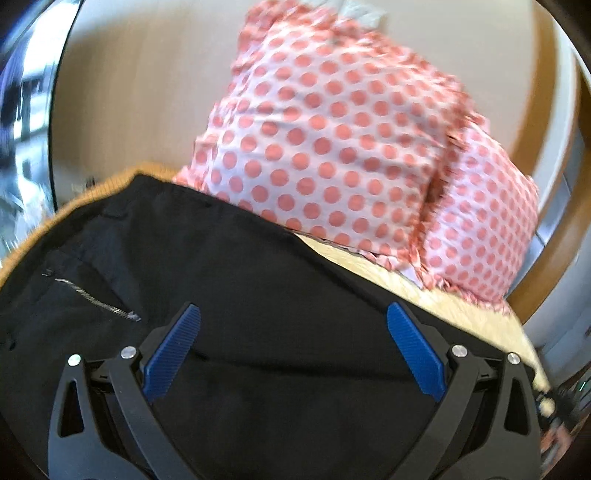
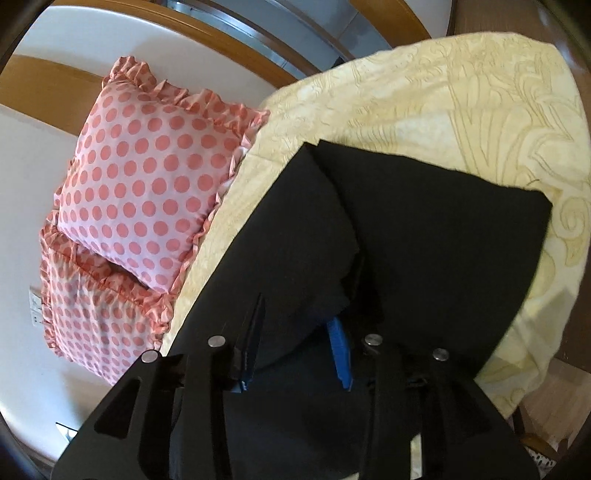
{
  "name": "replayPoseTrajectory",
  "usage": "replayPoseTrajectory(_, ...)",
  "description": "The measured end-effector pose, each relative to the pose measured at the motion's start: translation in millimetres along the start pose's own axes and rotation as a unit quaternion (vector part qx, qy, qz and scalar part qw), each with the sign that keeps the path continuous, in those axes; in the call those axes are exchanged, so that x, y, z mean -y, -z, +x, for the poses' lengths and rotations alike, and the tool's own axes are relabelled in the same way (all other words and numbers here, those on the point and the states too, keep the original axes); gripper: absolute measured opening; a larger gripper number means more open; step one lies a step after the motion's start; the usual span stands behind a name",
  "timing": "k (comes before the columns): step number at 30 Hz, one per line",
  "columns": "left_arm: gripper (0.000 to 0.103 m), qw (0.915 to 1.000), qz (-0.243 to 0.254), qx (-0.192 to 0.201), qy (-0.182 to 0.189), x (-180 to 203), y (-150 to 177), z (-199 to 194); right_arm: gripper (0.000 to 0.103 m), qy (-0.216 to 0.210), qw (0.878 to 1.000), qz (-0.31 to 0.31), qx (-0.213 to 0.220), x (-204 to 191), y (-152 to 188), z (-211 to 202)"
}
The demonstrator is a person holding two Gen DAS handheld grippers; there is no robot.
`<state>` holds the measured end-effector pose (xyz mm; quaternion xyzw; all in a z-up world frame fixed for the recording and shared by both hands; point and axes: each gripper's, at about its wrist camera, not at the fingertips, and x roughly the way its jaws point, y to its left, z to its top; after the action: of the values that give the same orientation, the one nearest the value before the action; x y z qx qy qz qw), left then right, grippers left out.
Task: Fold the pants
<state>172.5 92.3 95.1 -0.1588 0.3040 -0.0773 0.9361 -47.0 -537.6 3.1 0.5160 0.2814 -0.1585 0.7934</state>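
Observation:
Black pants (image 1: 221, 266) lie on a pale yellow bedspread (image 1: 443, 295). In the left wrist view a zip pocket (image 1: 92, 299) shows at the left. My left gripper (image 1: 293, 314) is open just above the waist part, blue pads wide apart and empty. In the right wrist view the pants (image 2: 424, 229) lie with both legs stretched away over the bedspread (image 2: 406, 92). My right gripper (image 2: 297, 314) has its blue pads closed in on a raised fold of the black cloth.
Two pink polka-dot frilled pillows (image 2: 147, 177) lie at the head of the bed, also in the left wrist view (image 1: 332, 140). A wooden headboard (image 2: 184, 33) and white wall stand behind. The bed edge drops off at the right (image 2: 535, 350).

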Motion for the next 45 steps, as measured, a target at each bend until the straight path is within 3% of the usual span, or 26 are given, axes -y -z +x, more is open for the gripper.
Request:
replayPoseTrajectory(1, 0.101, 0.9995, -0.024, -0.018, 0.004, -7, -11, 18, 0.022, -0.002, 1.000, -0.008, 0.005, -1, -1, 4)
replayPoseTrajectory(2, 0.101, 0.9987, -0.040, -0.030, 0.006, -12, -19, 31, 0.003, -0.006, 1.000, -0.016, 0.005, -3, -2, 9)
replayPoseTrajectory(5, 0.100, 0.9955, -0.074, -0.059, -0.012, -23, -41, 72, 0.002, -0.048, 0.998, -0.004, 0.027, 6, -7, 3)
replayPoseTrajectory(9, 0.096, 0.9901, -0.094, -0.094, -0.045, -30, -65, 125, 0.002, -0.054, 0.997, -0.016, 0.044, 5, -17, -6)
replayPoseTrajectory(13, 0.083, 0.9803, -0.100, -0.125, -0.116, -38, -85, 182, 0.002, -0.060, 0.997, -0.018, 0.040, 5, -22, -3)
replayPoseTrajectory(14, 0.077, 0.9769, -0.110, -0.130, -0.129, -44, -89, 193, 0.002, -0.060, 0.997, -0.020, 0.040, 4, -23, -2)
replayPoseTrajectory(16, 0.057, 0.9687, -0.135, -0.144, -0.151, -58, -93, 209, 0.002, -0.061, 0.997, -0.023, 0.039, 3, -25, 0)
replayPoseTrajectory(17, 0.028, 0.9643, -0.146, -0.153, -0.159, -66, -93, 215, 0.002, -0.062, 0.997, -0.024, 0.039, 3, -26, 1)
replayPoseTrajectory(18, 0.016, 0.9622, -0.152, -0.153, -0.166, -73, -93, 214, 0.002, -0.064, 0.997, -0.025, 0.040, 3, -27, 2)
replayPoseTrajectory(20, 0.011, 0.9647, -0.169, -0.141, -0.145, -80, -90, 202, 0.002, -0.069, 0.996, -0.024, 0.041, 2, -28, 2)
replayPoseTrajectory(23, 0.010, 0.9755, -0.149, -0.094, -0.131, -76, -84, 150, 0.002, -0.076, 0.995, -0.030, 0.049, -1, -31, -2)
replayPoseTrajectory(26, 0.010, 0.9868, -0.127, -0.020, -0.098, -68, -61, 57, 0.002, -0.082, 0.994, -0.038, 0.069, -2, -35, -18)
replayPoseTrajectory(28, 0.013, 0.9884, -0.126, 0.019, -0.084, -69, -31, -11, 0.002, -0.076, 0.993, -0.042, 0.083, 0, -37, -28)
replayPoseTrajectory(30, 0.017, 0.9866, -0.134, 0.033, -0.087, -73, 13, -66, 0.002, -0.067, 0.993, -0.040, 0.092, 7, -39, -36)
replayPoseTrajectory(32, 0.017, 0.9839, -0.139, 0.025, -0.110, -83, 57, -95, 0.002, -0.051, 0.994, -0.032, 0.089, 16, -38, -36)
replayPoseTrajectory(34, 0.017, 0.9800, -0.144, 0.012, -0.137, -91, 99, -111, 0.003, -0.034, 0.996, -0.023, 0.084, 25, -36, -33)
replayPoseTrajectory(37, 0.016, 0.9759, -0.156, -0.006, -0.153, -99, 133, -116, 0.003, -0.025, 0.996, -0.012, 0.079, 34, -33, -30)
replayPoseTrajectory(42, 0.017, 0.9752, -0.159, -0.012, -0.154, -106, 147, -119, 0.003, -0.025, 0.997, 0.000, 0.069, 40, -33, -27)
replayPoseTrajectory(45, 0.017, 0.9751, -0.164, -0.013, -0.149, -105, 150, -119, 0.003, -0.037, 0.996, 0.006, 0.086, 41, -33, -42)
